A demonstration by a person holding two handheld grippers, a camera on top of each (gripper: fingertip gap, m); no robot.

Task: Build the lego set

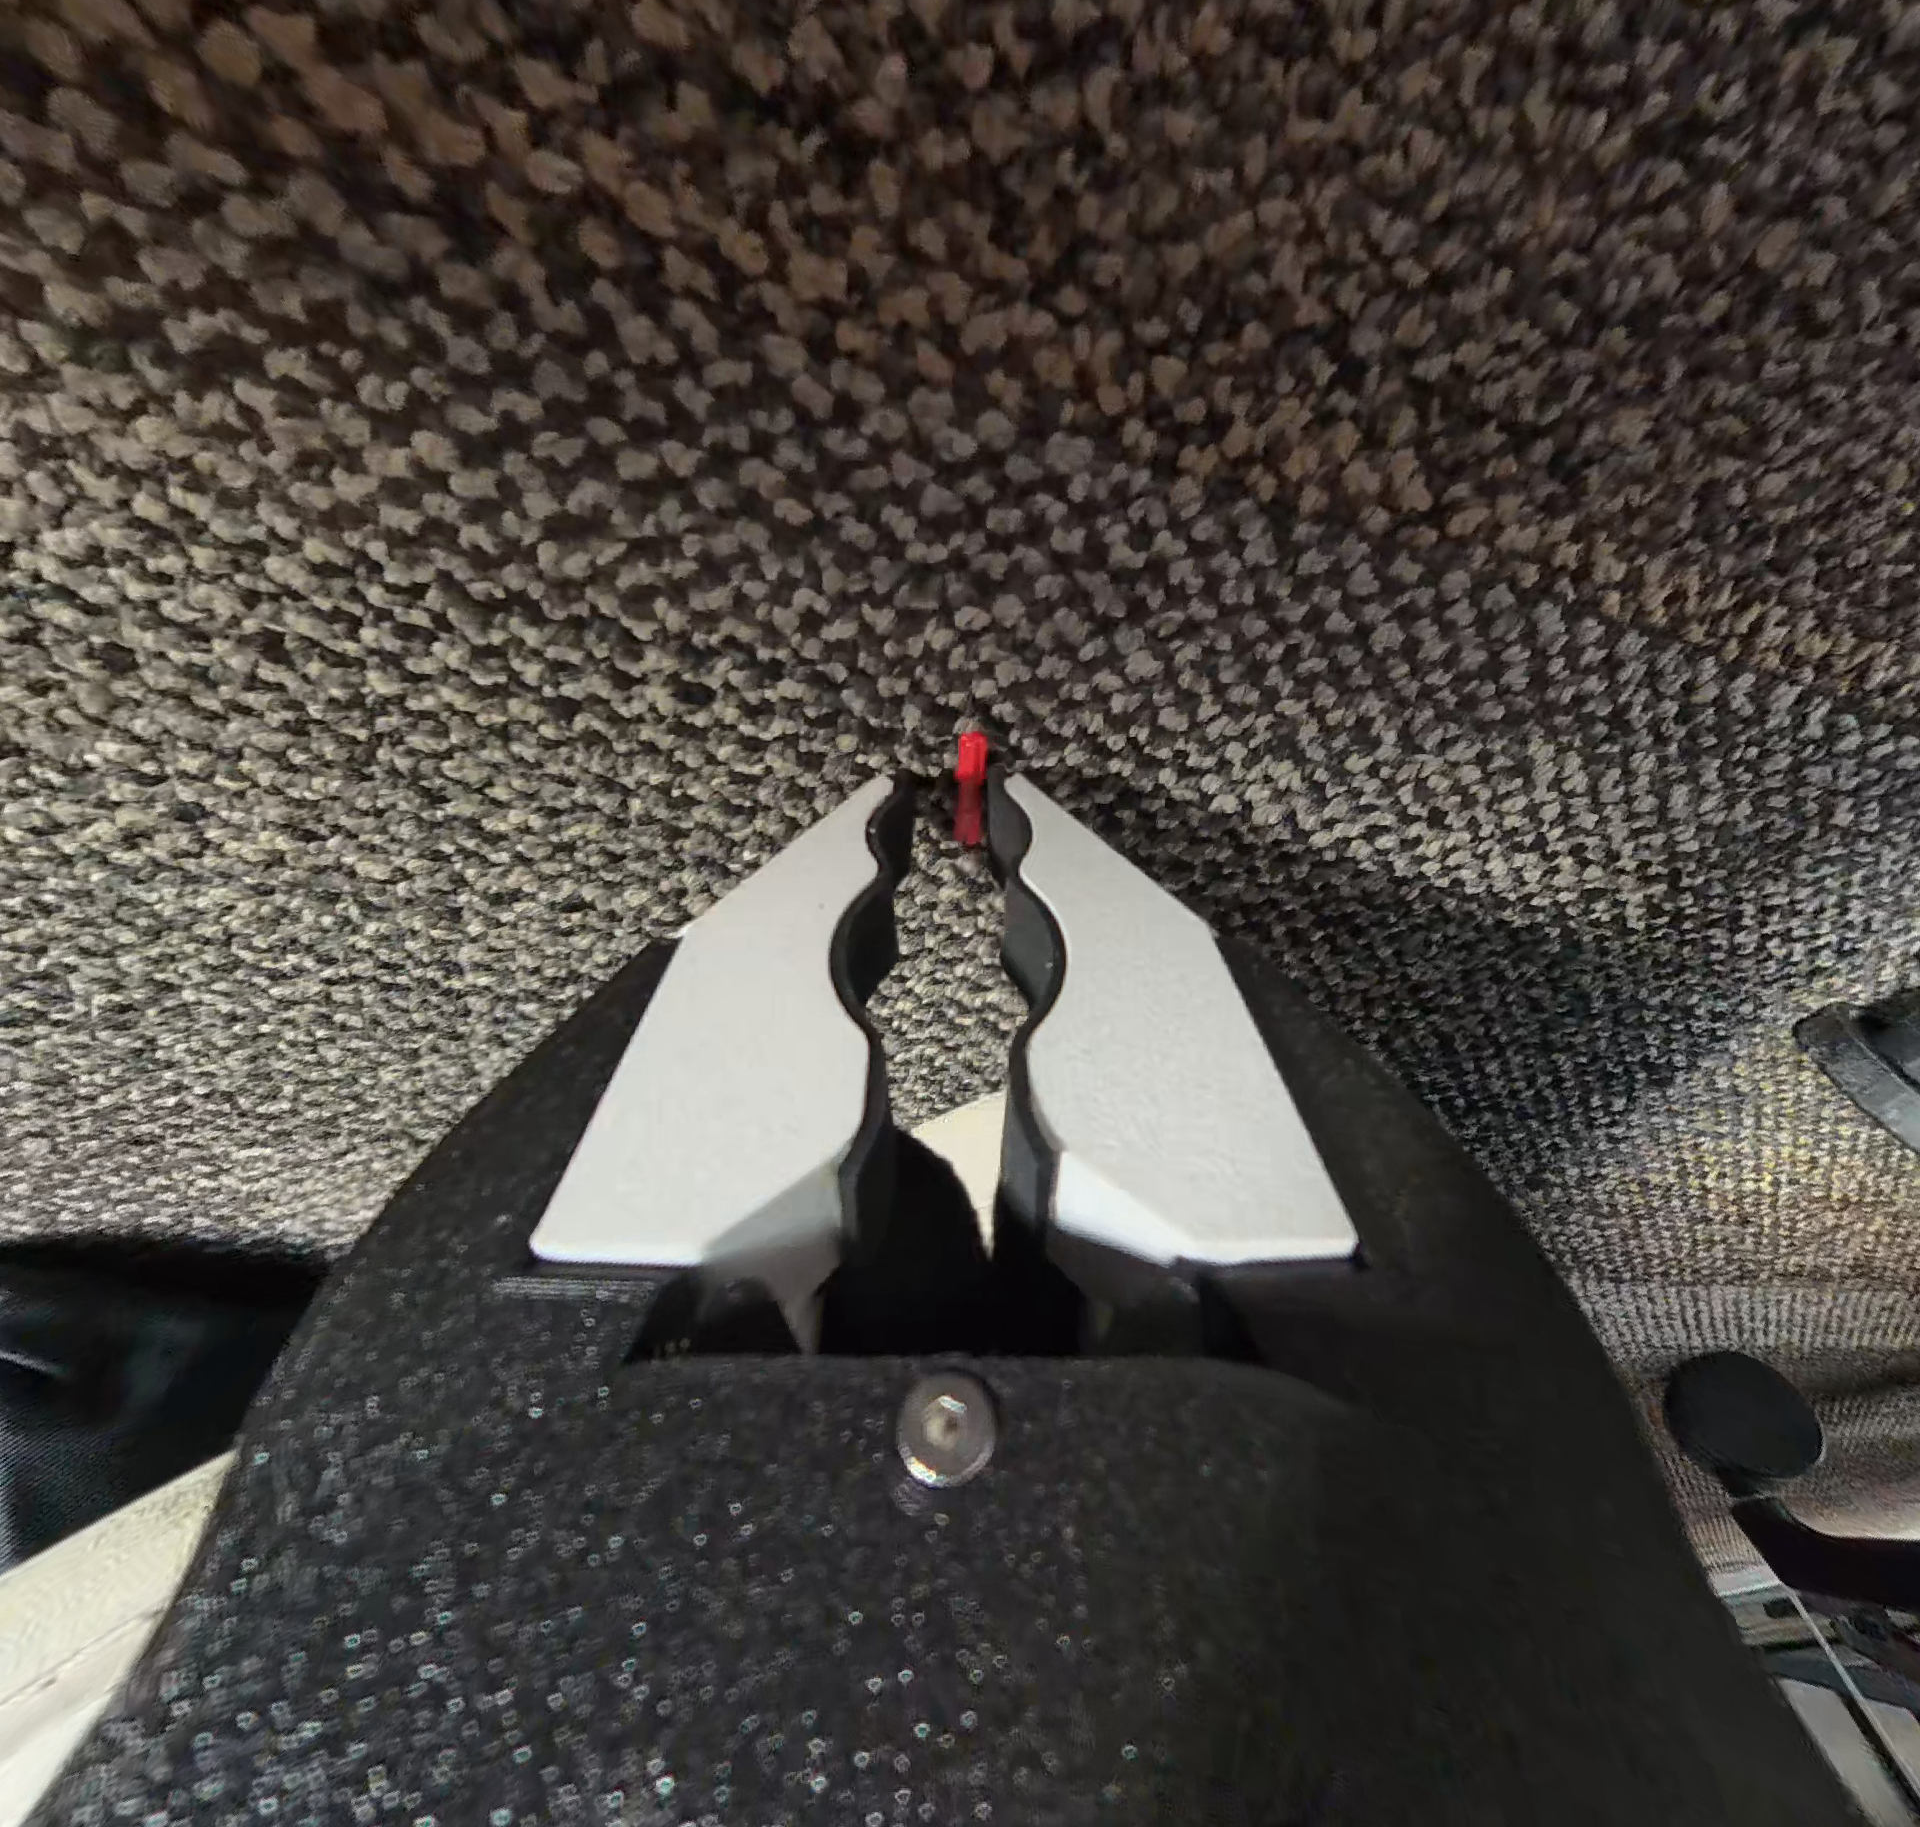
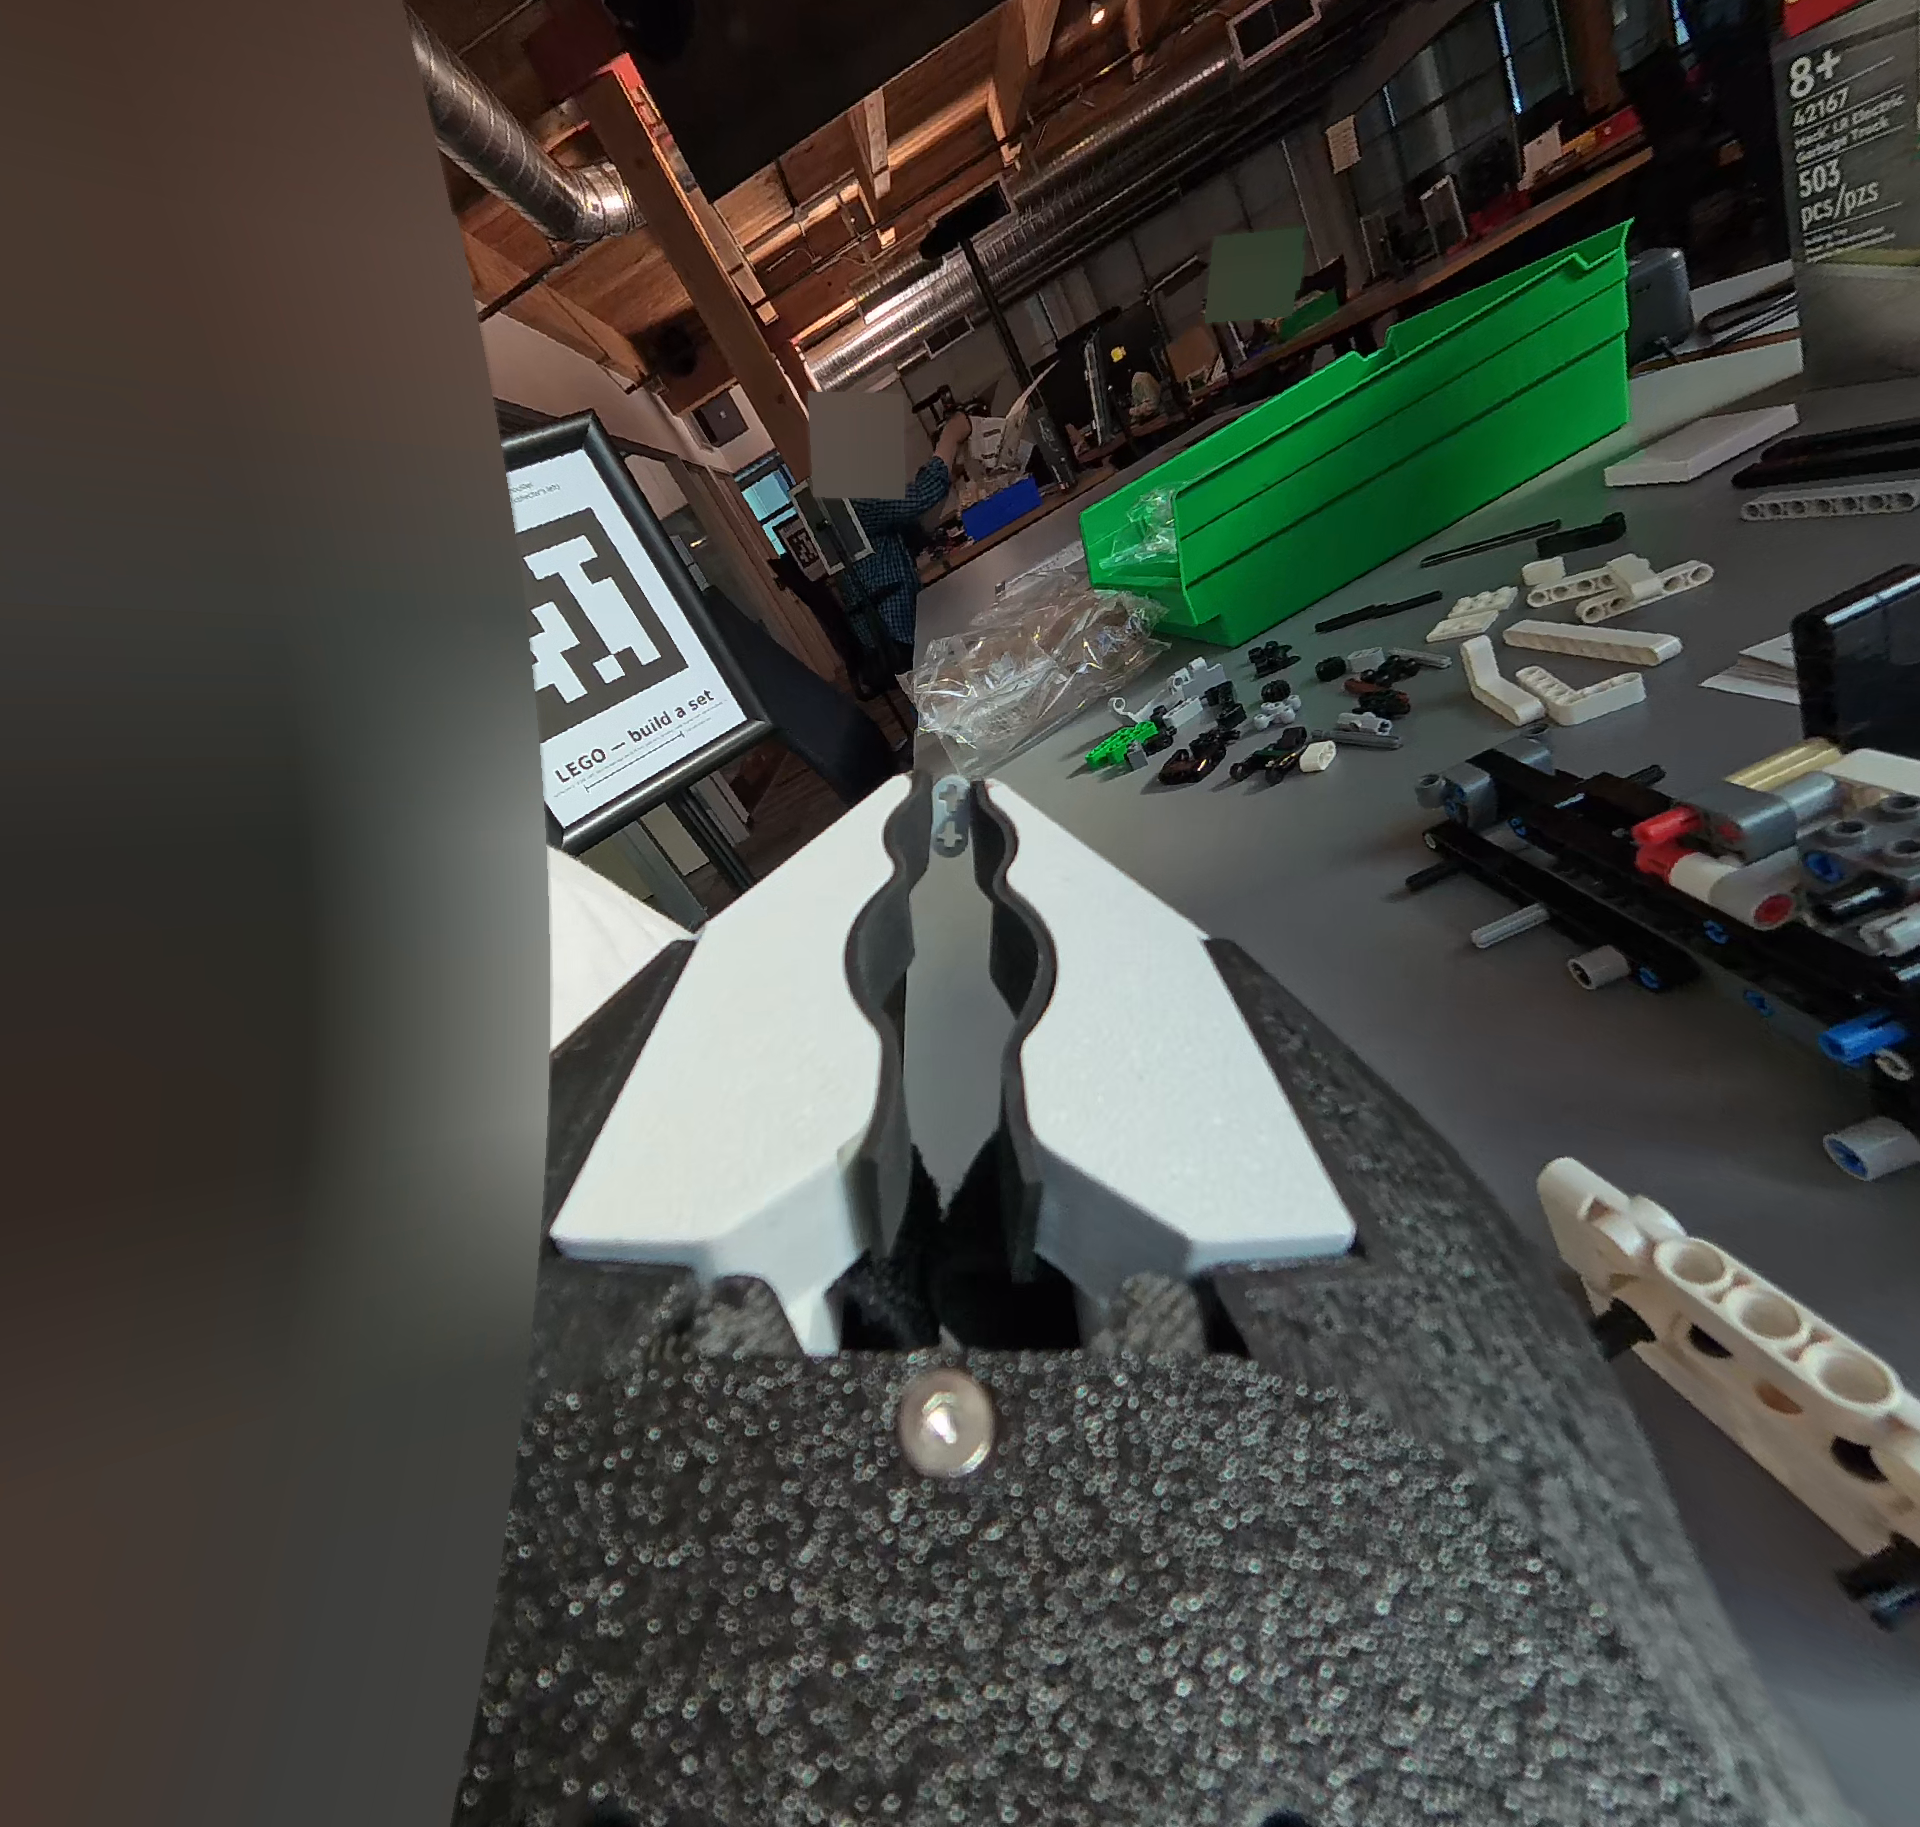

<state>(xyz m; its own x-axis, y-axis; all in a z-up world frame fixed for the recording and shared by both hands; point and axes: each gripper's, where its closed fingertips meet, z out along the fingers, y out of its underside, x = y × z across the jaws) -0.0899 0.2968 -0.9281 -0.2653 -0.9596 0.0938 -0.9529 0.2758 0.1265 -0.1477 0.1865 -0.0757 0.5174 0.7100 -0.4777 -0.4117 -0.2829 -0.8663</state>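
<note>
L wrist view: left gripper [image 1: 943, 790] points down at grey-brown looped carpet [image 1: 935, 375], tips at the pile. A small red pin [image 1: 968, 798] lies between the tips, against the right pad [image 1: 1000, 821], with a clear gap to the left pad, so jaws are part open, nothing clamped. Pin's long axis runs along the fingers, away from the cam. No writing in this view. R wrist view: right gripper [image 2: 949, 819] is clenched on a small light-grey connector [image 2: 950, 819], both pads on it; long axis along the fingers, two cross holes facing the cam. It's held above the grey table [image 2: 1299, 946] near the edge. Beyond: clear bag [image 2: 1029, 676], green bin [image 2: 1371, 468], loose small parts [image 2: 1247, 717], white beams [image 2: 1569, 665], a part-built black model [image 2: 1714, 873]. A framed sign [image 2: 613, 624] at left and a toy box [image 2: 1844, 94] top right bear print.
</note>
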